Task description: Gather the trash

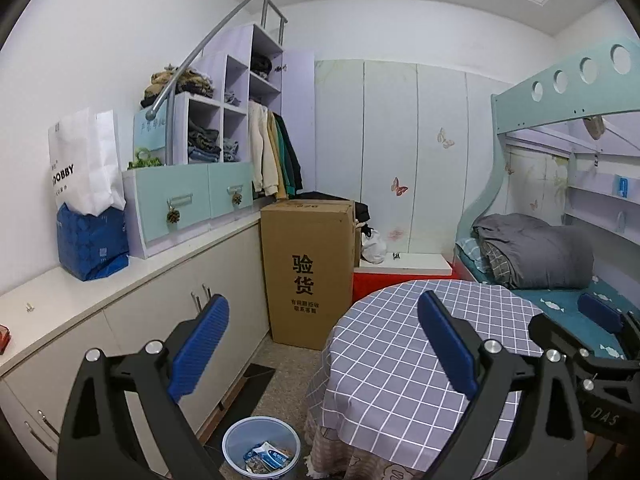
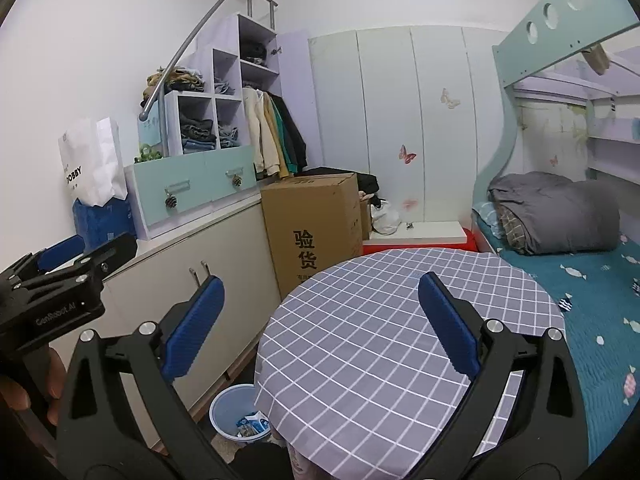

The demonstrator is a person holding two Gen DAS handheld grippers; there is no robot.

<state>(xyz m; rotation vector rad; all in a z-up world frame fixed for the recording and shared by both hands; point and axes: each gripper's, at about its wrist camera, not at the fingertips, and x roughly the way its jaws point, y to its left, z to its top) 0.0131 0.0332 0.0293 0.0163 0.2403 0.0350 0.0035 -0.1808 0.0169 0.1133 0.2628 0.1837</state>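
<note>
Trash (image 1: 266,456) sits in the blue bin (image 1: 261,450) on the floor beside the round tabletop (image 1: 400,344), where I judge it belongs, and I see none on the cloth. I hold both the left gripper (image 1: 322,348) and the right gripper (image 2: 320,328) level above the tabletop's near edge, jaws wide and empty.

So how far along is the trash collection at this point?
Looks late or finished, though I can't confirm. Done: wrappers already lie in the blue bin beside the table, whose checked cloth shows no litter. In hand: nothing; left tool and right tool are open. Left: no trash in view.
</note>
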